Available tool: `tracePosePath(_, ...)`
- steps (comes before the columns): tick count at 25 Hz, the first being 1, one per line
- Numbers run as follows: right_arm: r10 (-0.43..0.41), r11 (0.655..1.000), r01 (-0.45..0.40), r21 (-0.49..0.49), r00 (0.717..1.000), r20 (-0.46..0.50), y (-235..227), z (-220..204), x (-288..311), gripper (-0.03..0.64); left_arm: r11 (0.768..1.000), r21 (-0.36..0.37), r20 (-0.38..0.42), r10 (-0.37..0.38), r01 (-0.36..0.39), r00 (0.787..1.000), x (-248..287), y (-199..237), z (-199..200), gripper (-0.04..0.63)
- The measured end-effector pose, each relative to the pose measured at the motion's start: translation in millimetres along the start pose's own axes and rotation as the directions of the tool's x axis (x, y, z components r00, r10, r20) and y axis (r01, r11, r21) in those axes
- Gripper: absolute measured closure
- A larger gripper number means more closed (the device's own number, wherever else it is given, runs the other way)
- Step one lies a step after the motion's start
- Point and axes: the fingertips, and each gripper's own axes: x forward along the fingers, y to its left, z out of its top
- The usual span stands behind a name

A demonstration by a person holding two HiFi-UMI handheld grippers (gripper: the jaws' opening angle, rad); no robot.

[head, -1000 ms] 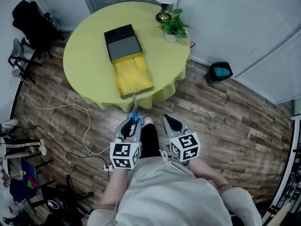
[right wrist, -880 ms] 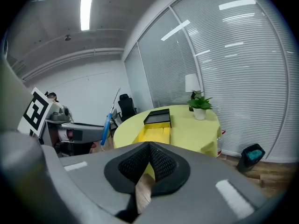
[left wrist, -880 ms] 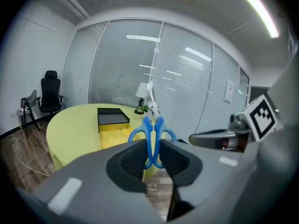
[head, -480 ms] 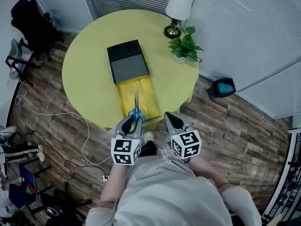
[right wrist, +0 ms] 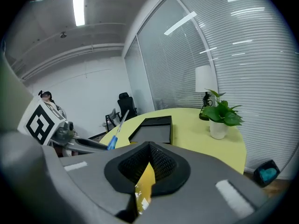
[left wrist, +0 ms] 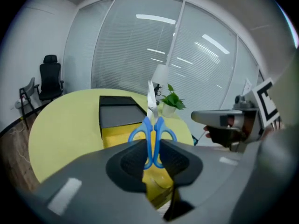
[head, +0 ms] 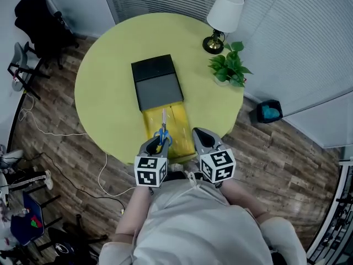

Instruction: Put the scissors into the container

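My left gripper [head: 157,143] is clamped on the scissors [head: 162,132]. In the left gripper view its two pads press on the blue handles [left wrist: 152,134] from both sides, and the closed blades rise out of the jaws toward 12 o'clock. Seen from the head view, the blades point to 12 o'clock over the near end of the container [head: 168,123]. This end is an open yellow tray, and behind it at 12 o'clock is the black part [head: 157,81] of the same container. The scissors are not lying in the tray; they are only in my grip.

My right gripper [head: 201,137] is just beside the left one, at 3 o'clock from it. Its jaws are together and hold nothing.

The container lies on a round yellow-green table [head: 105,87]. A lamp [head: 223,15] and a potted plant [head: 231,65] stand near the table edge at about 1 o'clock from the container.
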Motion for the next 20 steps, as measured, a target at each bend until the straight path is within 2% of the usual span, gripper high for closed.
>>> tracePosePath(3,0.003,1.000,-0.003,0.002,1.000,-0.015,-2,-2,12,0.618,0.994,-0.111,-0.062,-0.021,0.014,0.998,19,7,-16,0.512)
tracePosePath(6,-0.006,1.000,0.006,-0.003,0.999,-0.038,-7,-10,20,0.618,0.987,-0.157,-0.119,-0.040,0.021,0.992,32,12,-33,0.512)
tracePosePath(11,-0.027,0.999,0.024,-0.026,0.996,-0.082,-15,-24,31,0.618,0.991,-0.136,-0.216,-0.039,0.009,0.976,52,17,-56,0.512)
tracePosePath(14,-0.024,1.000,0.022,-0.022,0.995,-0.095,-15,-27,38,0.618,0.993,-0.118,-0.287,-0.021,-0.013,0.958,63,21,-69,0.512)
tracePosePath(20,-0.022,1.000,0.020,-0.014,0.993,-0.117,-15,-29,43,0.618,0.999,-0.023,-0.384,0.018,-0.029,0.923,75,25,-78,0.511)
